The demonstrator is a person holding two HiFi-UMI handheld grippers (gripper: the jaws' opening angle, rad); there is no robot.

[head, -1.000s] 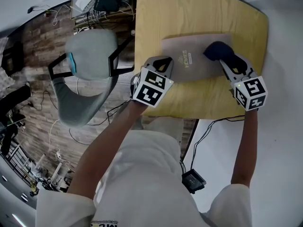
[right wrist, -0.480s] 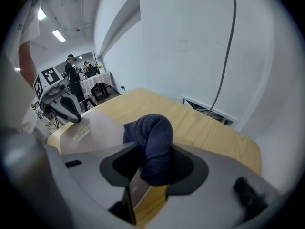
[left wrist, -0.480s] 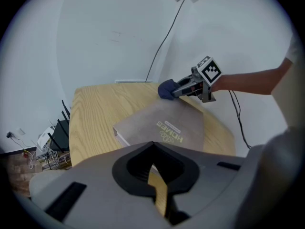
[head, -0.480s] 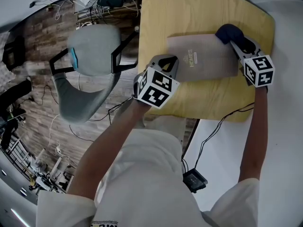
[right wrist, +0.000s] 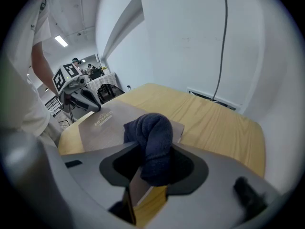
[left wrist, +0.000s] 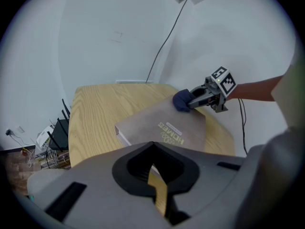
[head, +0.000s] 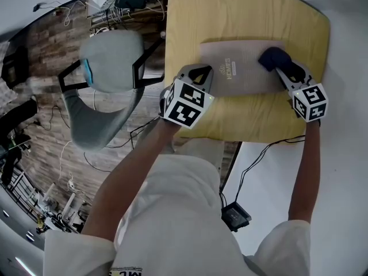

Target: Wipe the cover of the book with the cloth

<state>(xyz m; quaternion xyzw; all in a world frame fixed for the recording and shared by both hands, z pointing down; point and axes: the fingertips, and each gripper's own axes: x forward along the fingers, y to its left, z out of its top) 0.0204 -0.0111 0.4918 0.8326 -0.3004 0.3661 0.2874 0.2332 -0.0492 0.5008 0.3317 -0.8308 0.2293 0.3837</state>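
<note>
The fingers of my right gripper [head: 280,67] are clenched on a bunched dark blue cloth [right wrist: 151,137]. The cloth is pressed onto the cover of the book [head: 241,73], at its right end and close to the far corner.

The fingers of my left gripper [head: 200,73] are closed together with nothing between them. Their tips sit at the book's left end, and I judge that they steady it.

The book lies flat, cover up, near the front of the wooden worktop [head: 241,16]. A grey chair [head: 109,68] stands beside the worktop to my left.

Status: wiping is under way. The cover shows no dust, streak or damp mark, so I cannot tell which part has been wiped. The stretch bearing the printed title lies between cloth and left gripper. I judge that it needs a pass.
</note>
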